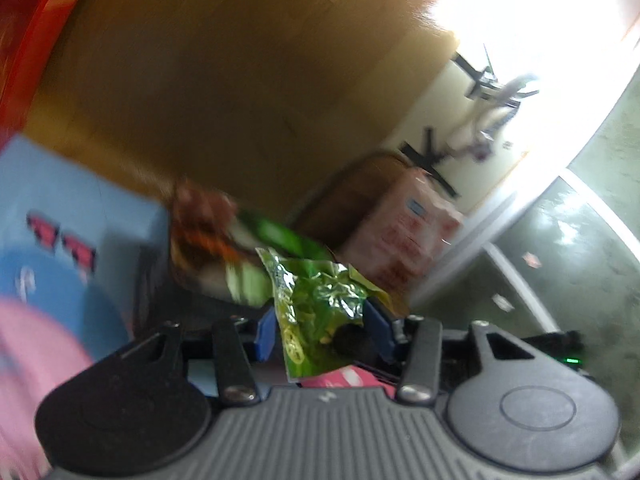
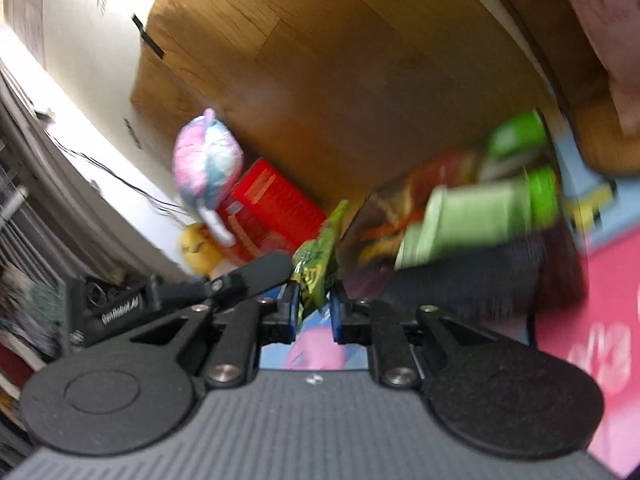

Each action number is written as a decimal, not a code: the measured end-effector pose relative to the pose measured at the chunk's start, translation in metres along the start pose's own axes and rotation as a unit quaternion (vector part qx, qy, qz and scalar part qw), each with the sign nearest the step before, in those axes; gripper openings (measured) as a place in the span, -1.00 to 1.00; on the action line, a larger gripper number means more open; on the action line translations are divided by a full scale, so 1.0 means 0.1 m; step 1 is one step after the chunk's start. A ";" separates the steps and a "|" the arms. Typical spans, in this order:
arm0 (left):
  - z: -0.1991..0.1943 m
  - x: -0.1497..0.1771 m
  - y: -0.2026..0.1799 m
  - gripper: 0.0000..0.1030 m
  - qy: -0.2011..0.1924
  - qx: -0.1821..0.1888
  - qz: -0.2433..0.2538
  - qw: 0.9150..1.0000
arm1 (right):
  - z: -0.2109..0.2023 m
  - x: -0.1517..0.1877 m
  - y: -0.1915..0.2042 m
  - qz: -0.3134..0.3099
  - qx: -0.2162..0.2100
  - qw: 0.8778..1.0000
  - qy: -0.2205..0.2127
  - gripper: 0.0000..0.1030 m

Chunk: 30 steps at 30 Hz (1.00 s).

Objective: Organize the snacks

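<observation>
While both views are smeared by motion blur, the grips can still be read. Left gripper: blue-padded fingers pressed against a crumpled green foil snack packet, which stands up between them, its lower edge hanging below the pads and its top corner rising above the fingertips. Right gripper: fingers drawn close together, clamped on a thin green snack sachet seen edge-on; the sachet sticks up and out past the fingertips, tilted to the right. Ahead of the left fingers, just beyond the packet: a heap of other snack packs, brown, orange and green, too blurred to name. Left of those fingers, a light blue box; further off, a red carton on the wooden floor. Ahead and right of the right fingers: green-capped containers lying on more packets. Ahead and left of them: a red box, a pink-and-blue plush toy and a yellow plush near the white wall. Pink surface at right of the right gripper.
</observation>
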<state>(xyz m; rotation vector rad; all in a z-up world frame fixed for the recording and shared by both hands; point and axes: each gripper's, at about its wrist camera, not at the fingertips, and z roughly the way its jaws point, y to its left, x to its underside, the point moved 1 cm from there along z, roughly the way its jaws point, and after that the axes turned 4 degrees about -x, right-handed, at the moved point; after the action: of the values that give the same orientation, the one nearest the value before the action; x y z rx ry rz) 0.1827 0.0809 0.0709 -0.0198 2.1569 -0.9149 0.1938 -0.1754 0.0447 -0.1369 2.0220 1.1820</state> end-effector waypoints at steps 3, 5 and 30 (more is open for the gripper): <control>0.24 -0.16 0.01 -0.13 -0.006 -0.050 0.031 0.998 | 0.24 -0.07 0.07 -0.079 0.070 0.994 0.011 -0.42; 0.36 -0.19 0.02 -0.07 -0.005 -0.075 0.044 0.996 | 0.28 -0.04 0.09 -0.129 0.121 0.984 -0.003 -0.22; -0.18 0.81 -0.61 0.55 -0.030 -0.145 0.138 0.979 | -0.93 1.14 0.02 0.005 0.166 0.981 -0.096 0.02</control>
<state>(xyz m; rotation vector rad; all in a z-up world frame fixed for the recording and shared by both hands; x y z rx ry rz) 0.0978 0.0231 0.0638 0.1051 2.1523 -0.4332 0.0614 -0.2160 -0.0049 0.1483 2.0161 0.8133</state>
